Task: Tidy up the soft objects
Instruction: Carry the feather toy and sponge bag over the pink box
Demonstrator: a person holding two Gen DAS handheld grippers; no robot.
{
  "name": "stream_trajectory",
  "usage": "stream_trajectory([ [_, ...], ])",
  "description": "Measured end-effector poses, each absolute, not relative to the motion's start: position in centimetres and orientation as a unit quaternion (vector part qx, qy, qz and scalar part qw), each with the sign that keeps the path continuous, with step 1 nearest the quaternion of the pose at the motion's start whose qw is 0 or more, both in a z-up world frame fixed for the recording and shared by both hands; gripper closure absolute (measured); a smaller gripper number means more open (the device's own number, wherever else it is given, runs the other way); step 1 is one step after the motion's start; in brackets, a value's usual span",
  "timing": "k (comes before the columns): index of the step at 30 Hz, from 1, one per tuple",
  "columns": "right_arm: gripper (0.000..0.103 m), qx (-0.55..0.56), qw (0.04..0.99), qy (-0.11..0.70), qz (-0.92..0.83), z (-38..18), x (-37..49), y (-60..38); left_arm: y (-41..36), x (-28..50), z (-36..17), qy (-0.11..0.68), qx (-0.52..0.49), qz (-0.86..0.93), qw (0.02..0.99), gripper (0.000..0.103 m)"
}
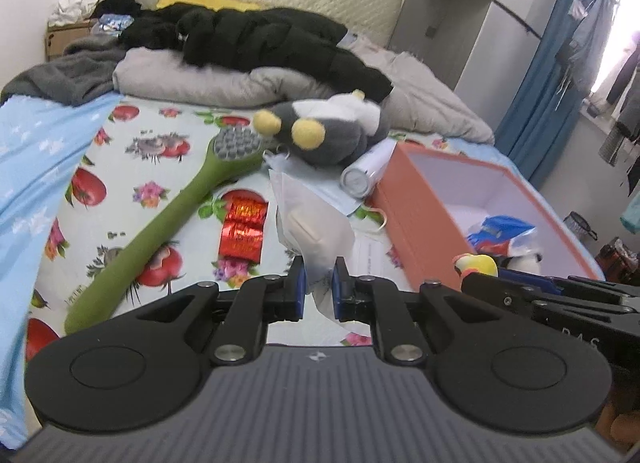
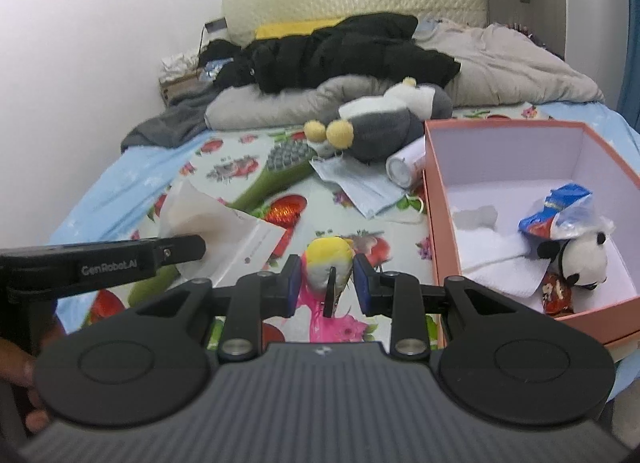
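My left gripper [image 1: 319, 283] is shut on a white plastic bag [image 1: 310, 223], held above the fruit-print bed sheet; the bag also shows in the right wrist view [image 2: 208, 219]. My right gripper [image 2: 326, 283] is shut on a small yellow, white and pink plush bird [image 2: 328, 263], just left of the orange box [image 2: 432, 223]; the bird also shows in the left wrist view [image 1: 478, 264]. A grey and white plush with yellow feet [image 1: 328, 131] [image 2: 380, 127] lies further back. A small panda plush [image 2: 580, 263] and a blue snack bag [image 2: 560, 203] lie inside the box.
A green long-handled brush [image 1: 160, 223], a red foil packet [image 1: 242, 231], a blue face mask [image 2: 360, 187] and a white can [image 2: 404, 169] lie on the sheet. A black jacket [image 1: 260, 39] and grey bedding [image 1: 200, 83] are piled near the headboard.
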State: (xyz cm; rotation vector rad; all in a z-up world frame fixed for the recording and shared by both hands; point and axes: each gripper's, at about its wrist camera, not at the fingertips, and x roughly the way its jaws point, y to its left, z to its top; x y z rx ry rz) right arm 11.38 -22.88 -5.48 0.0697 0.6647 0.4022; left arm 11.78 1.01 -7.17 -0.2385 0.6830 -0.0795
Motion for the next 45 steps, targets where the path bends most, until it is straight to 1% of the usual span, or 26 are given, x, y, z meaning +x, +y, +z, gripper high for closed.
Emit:
stream_trajectory([
  [9,0.071,0.046,0.931,0.302,0.201,-2.4,9.8,-24.4,0.1,9.6,-3.0,0.314,-0.125,-0.057,0.939,0.088],
  [16,0.071,0.056,0.938,0.292,0.181,-1.0,9.3,-27.1,-2.4,9.9,-1.9,0.310,-0.128,-0.089,0.938,0.087],
  [24,0.071,0.071,0.945,0.292,0.129,-1.2,8.6,-31.2,-6.6,11.1,-1.3,0.304,-0.129,-0.143,0.933,0.087],
  [37,0.071,0.090,0.944,0.305,0.086,-3.4,13.7,-35.0,-12.1,17.9,-2.2,0.326,-0.111,-0.194,0.919,0.087],
  [45,0.071,0.099,0.935,0.333,0.067,-5.4,17.1,-36.9,-15.7,23.5,-4.2,0.370,-0.095,-0.213,0.899,0.087],
])
